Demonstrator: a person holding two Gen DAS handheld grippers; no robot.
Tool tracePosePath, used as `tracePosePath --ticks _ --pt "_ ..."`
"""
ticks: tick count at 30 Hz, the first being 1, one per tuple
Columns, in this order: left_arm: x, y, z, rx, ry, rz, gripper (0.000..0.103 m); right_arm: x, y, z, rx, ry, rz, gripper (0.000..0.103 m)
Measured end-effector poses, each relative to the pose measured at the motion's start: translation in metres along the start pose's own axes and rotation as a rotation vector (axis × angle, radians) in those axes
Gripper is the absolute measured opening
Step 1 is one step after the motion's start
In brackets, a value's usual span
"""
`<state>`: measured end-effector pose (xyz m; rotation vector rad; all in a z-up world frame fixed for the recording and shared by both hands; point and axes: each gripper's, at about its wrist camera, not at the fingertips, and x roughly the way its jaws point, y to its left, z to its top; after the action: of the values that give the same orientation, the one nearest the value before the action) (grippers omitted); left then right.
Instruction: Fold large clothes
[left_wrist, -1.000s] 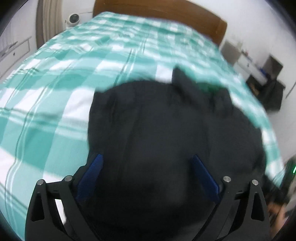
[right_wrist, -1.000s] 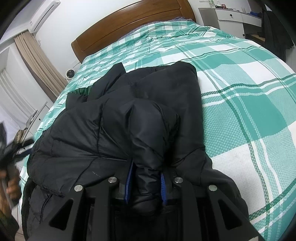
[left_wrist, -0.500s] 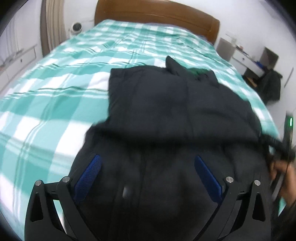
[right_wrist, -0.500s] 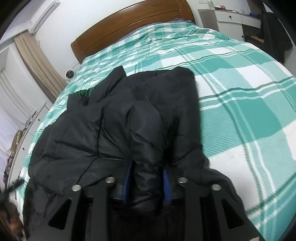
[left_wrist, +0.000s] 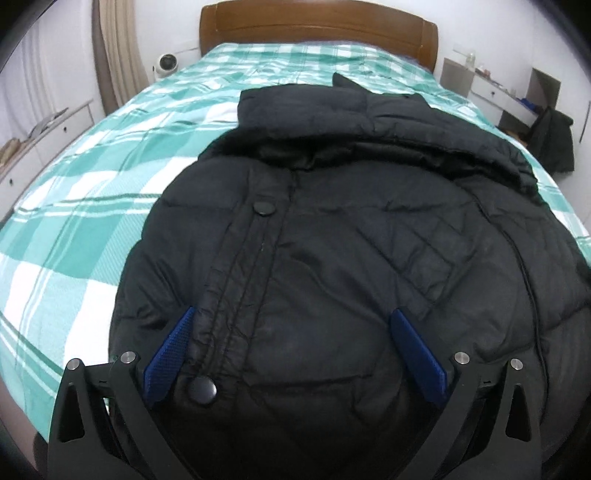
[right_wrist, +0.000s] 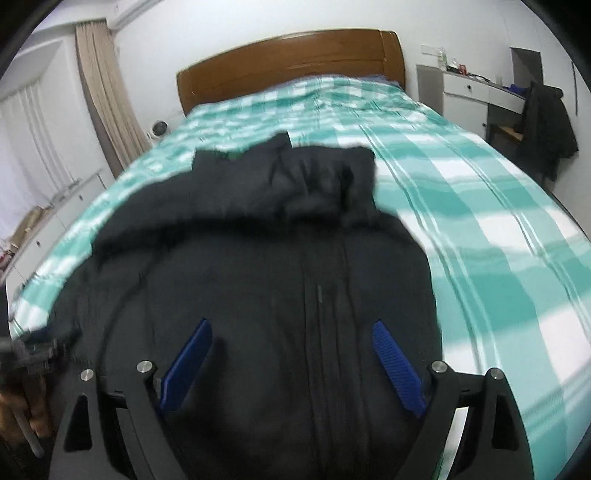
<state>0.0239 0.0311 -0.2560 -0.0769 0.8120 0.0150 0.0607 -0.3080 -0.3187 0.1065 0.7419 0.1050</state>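
Lay across the foot edge of the bed (left_wrist: 92, 206): black puffer jacket (left_wrist: 332, 258), soft, bulky, slippery; best pinched at hem or folded edge; left gripper (left_wrist: 295, 350) spread wide, empty; right gripper (right_wrist: 291, 363) opening, gripping nothing.

Showing matt, quilted black cloth on the jacket (left_wrist: 332, 258). Gleaming faintly: varnished wooden headboard (left_wrist: 317, 26); lying soft, woven checked bedspread (left_wrist: 92, 192).

Bed (left_wrist: 92, 206), green-checked cover; black puffer jacket (left_wrist: 351, 240) lying on it.
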Motion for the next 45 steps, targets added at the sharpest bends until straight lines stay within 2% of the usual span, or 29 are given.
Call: tracePosePath --ticks 5,10,15,21,24,29,32,35,38,40,45 --pt "-0.001 0.000 -0.001 -0.004 0.001 0.001 0.102 0.003 0.004 -0.016 -0.037 -0.021 -0.036 0.092" --pt "0.004 -0.007 -0.001 0.035 0.016 0.034 0.103 0.016 0.004 -0.025 -0.050 -0.038 -0.032 0.098" --pt "0.007 -0.008 -0.004 0.049 0.030 0.050 0.103 0.018 0.008 -0.033 -0.081 -0.058 -0.053 0.099" --pt "0.006 -0.006 -0.005 0.057 0.050 0.031 0.103 0.022 0.010 -0.033 -0.093 -0.051 -0.066 0.099" --pt "-0.002 -0.002 -0.007 0.051 0.070 -0.003 0.102 0.022 0.011 -0.033 -0.095 -0.049 -0.069 0.099" --pt "-0.039 0.024 -0.019 -0.033 0.045 -0.101 0.102 0.009 0.006 -0.023 -0.059 0.013 -0.039 0.098" --pt "-0.061 0.048 -0.029 -0.087 0.037 -0.140 0.102 -0.021 -0.009 -0.019 0.040 -0.020 0.029 0.098" --pt "-0.079 0.075 -0.040 -0.119 0.038 -0.084 0.102 -0.047 -0.029 -0.018 0.069 -0.035 0.026 0.098" --pt "-0.087 0.102 -0.054 -0.168 0.077 -0.088 0.102 -0.063 -0.055 -0.024 0.082 0.003 0.011 0.098" --pt "-0.086 0.116 -0.065 -0.200 0.132 -0.140 0.102 -0.069 -0.072 -0.030 0.095 0.055 0.021 0.098" --pt "-0.071 0.122 -0.080 -0.224 0.191 -0.175 0.102 -0.079 -0.090 -0.055 0.089 0.169 0.112 0.098"
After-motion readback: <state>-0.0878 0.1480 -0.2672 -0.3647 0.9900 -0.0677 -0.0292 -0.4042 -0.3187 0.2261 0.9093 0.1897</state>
